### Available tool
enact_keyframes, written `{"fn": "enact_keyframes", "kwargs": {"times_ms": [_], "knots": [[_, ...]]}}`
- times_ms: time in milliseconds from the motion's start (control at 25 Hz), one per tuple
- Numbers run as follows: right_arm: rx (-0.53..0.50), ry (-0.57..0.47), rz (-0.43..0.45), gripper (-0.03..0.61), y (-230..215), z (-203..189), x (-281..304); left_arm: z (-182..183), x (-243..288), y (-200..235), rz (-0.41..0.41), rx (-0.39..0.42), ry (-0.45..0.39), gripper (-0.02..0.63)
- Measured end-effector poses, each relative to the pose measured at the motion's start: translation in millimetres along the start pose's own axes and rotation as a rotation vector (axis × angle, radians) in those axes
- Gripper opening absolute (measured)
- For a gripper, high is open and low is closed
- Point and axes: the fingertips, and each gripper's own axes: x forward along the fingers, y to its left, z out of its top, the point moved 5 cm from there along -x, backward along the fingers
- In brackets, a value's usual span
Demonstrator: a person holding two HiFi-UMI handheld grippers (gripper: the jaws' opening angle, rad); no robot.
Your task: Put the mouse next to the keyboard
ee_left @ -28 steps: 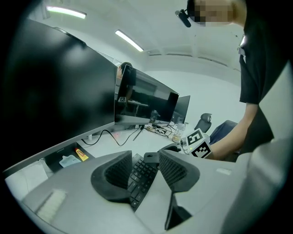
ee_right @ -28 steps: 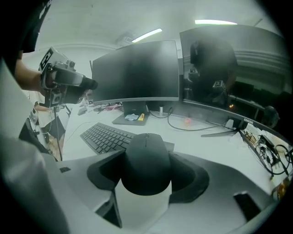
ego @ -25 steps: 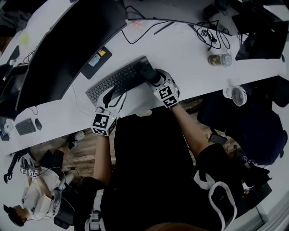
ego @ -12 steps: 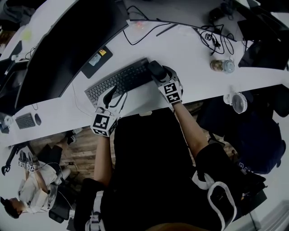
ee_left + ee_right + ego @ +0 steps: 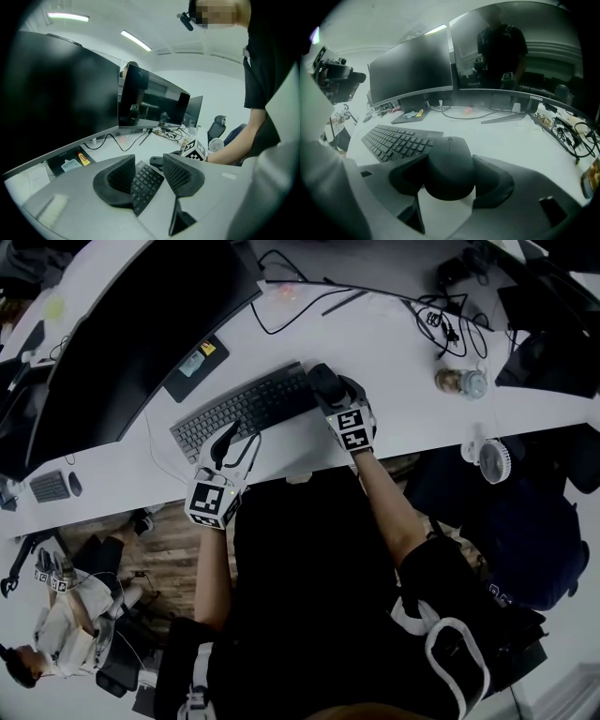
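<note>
Right gripper (image 5: pixel 450 161) has its jaws closed on the sides of the black mouse (image 5: pixel 449 150), which sits just beside the right end of the keyboard (image 5: pixel 246 409) on the white desk (image 5: pixel 394 343). Left gripper (image 5: pixel 149 164) hangs over the keyboard's near left part with its jaws wide apart and nothing between them. A dark monitor (image 5: pixel 141 324) stands behind the keyboard.
</note>
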Motion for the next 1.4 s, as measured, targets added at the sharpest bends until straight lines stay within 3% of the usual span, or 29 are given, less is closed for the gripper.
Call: {"fn": "enact_keyframes", "kwargs": {"times_ms": [840,1400], "knots": [[-0.008,0.058,-0.084,0.293,-20.7,-10.2,23.4,-5.3,-5.3,-21.5,0.055,-0.015,0.014,0.184],[0.027,0.026,-0.055,0.322,-20.5,-7.2,18.3,0.7,-12.5,-23.8,0.043,-0.005,-0.032,0.183]]}}
